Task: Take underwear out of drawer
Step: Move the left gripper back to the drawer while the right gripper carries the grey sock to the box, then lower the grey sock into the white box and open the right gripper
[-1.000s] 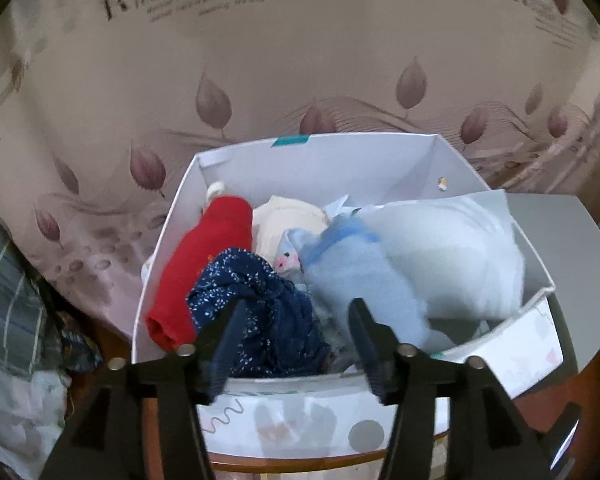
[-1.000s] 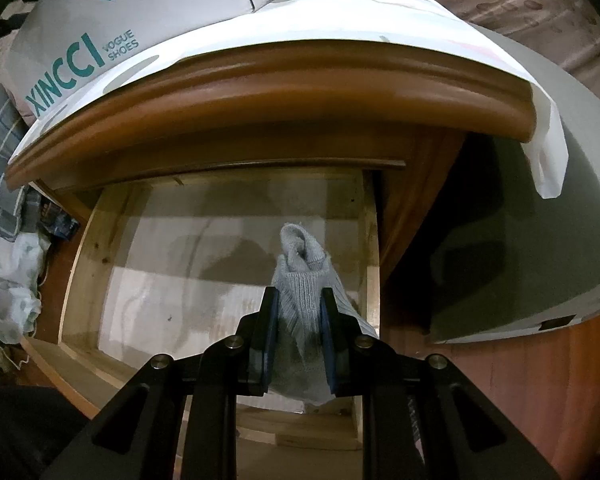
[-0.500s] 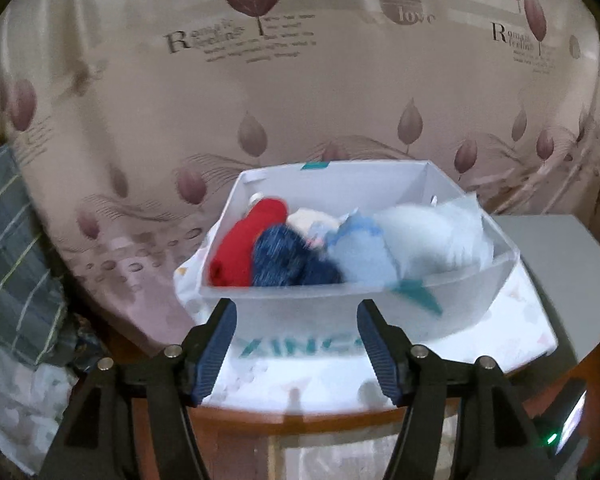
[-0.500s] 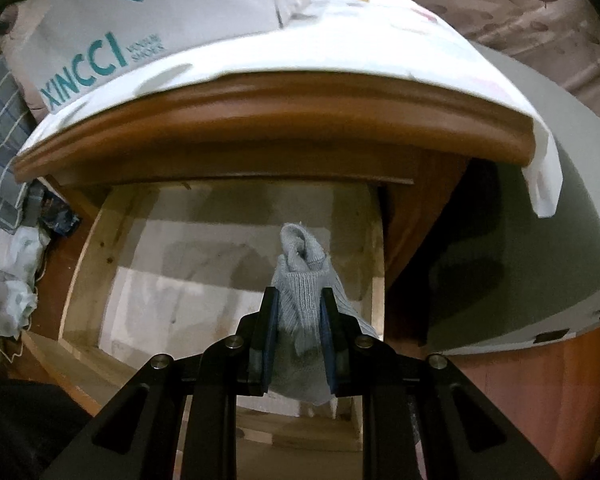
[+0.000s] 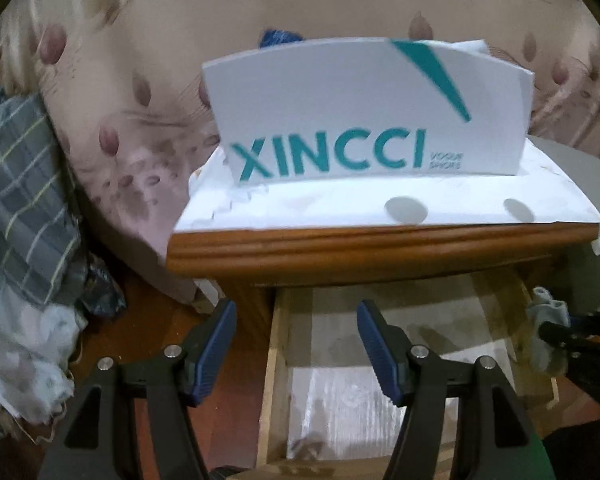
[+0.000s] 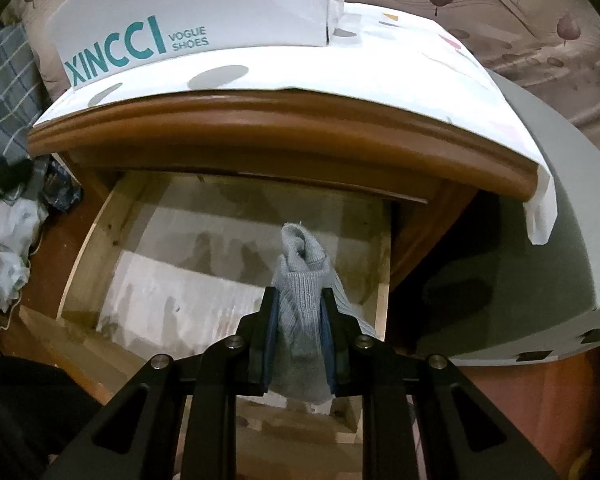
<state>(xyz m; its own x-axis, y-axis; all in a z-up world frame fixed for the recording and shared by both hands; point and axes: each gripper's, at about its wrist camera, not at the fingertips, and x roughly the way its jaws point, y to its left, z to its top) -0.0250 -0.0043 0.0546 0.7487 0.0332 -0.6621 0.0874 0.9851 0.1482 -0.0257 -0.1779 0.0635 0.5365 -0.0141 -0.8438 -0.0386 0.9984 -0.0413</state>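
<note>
Right jaws of my right gripper (image 6: pixel 299 322) are clamped on the grey underwear (image 6: pixel 303 280), lifted above the drawer (image 6: pixel 100 240), near its right wall. Left gripper (image 5: pixel 296 346) is open w/ nothing inside. Drawer looks empty otherwise, so remaining: carry it away. Long axis runs along my fingers, bunched end pointing fwd.

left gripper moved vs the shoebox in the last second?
Yes. The left gripper has dropped and backed off: it was looking down into the shoebox, now it faces the box's front, above the open drawer.
</note>
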